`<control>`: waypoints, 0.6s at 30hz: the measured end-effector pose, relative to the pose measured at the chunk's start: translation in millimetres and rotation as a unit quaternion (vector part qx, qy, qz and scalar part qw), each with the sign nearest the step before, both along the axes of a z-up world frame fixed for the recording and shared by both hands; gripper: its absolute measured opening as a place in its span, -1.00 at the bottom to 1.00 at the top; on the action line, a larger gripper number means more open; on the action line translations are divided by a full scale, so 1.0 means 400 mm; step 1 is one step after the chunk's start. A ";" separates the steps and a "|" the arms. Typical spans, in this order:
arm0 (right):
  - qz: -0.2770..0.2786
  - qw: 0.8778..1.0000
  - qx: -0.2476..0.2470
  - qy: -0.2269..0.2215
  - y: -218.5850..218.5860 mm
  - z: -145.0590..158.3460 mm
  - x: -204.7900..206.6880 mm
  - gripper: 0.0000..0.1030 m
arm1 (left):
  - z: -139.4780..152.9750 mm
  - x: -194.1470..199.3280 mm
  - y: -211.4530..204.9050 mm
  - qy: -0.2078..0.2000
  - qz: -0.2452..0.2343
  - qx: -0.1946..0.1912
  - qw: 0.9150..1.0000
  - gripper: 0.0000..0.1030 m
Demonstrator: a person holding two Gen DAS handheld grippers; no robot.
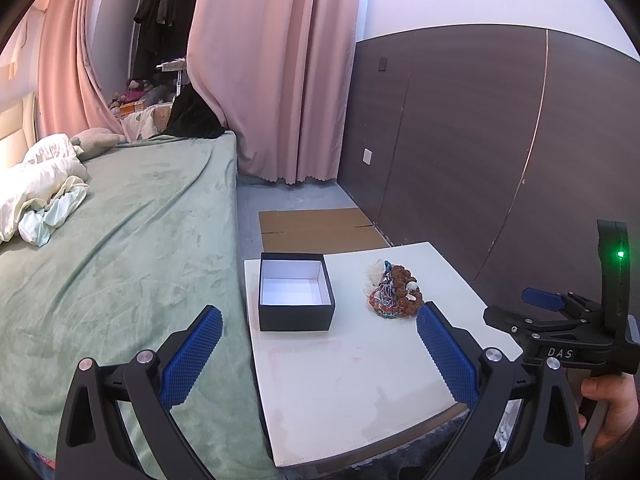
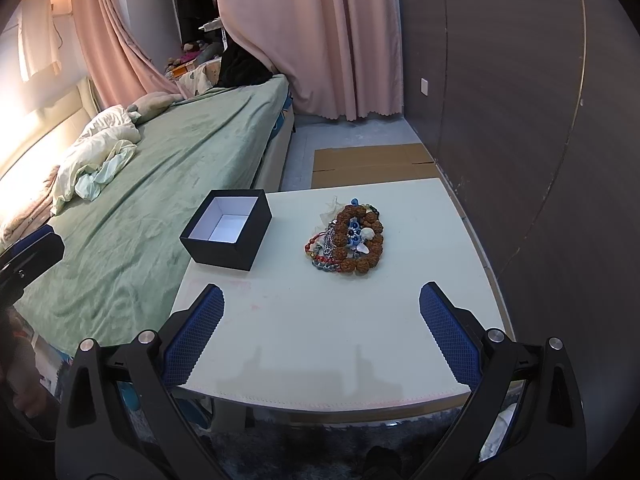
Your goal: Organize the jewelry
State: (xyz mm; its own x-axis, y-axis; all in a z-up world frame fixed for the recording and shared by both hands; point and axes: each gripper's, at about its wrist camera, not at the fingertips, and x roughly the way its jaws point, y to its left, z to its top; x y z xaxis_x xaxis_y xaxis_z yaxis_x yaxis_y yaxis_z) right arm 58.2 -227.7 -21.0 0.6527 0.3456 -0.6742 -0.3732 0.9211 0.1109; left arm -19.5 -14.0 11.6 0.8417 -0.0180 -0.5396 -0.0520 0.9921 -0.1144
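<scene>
A pile of jewelry (image 1: 394, 288) with a brown bead bracelet, red beads, a chain and blue pieces lies on the white table (image 1: 340, 380), to the right of an open black box (image 1: 295, 296) with a white, empty inside. The pile (image 2: 348, 238), the box (image 2: 228, 234) and the table (image 2: 320, 340) also show in the right wrist view. My left gripper (image 1: 320, 320) is open and empty, near the table's front edge. My right gripper (image 2: 320, 300) is open and empty above the table's front. The right gripper (image 1: 548, 300) also shows at the right in the left wrist view.
A bed with a green blanket (image 1: 120, 260) runs along the table's left side. A dark wood wall panel (image 1: 480, 140) stands to the right. Flat cardboard (image 1: 316, 228) lies on the floor behind the table, with pink curtains (image 1: 272, 72) beyond.
</scene>
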 end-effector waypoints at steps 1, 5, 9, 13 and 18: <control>0.000 1.000 0.000 0.000 0.000 -0.001 0.000 0.90 | -0.001 0.001 0.001 0.001 0.000 -0.001 1.000 0.84; -0.002 1.000 0.000 0.002 0.000 -0.001 0.002 0.90 | -0.002 0.003 0.001 0.002 -0.001 -0.003 1.000 0.84; -0.004 1.000 0.001 0.002 0.002 -0.001 0.004 0.90 | -0.004 0.004 0.000 0.002 -0.002 -0.003 1.000 0.84; -0.007 1.000 0.001 0.003 -0.002 -0.004 0.008 0.90 | -0.025 0.020 0.000 0.010 -0.003 -0.007 1.000 0.84; -0.018 1.000 0.006 0.011 -0.016 -0.016 0.029 0.90 | -0.034 0.040 -0.007 0.018 -0.008 -0.012 1.000 0.84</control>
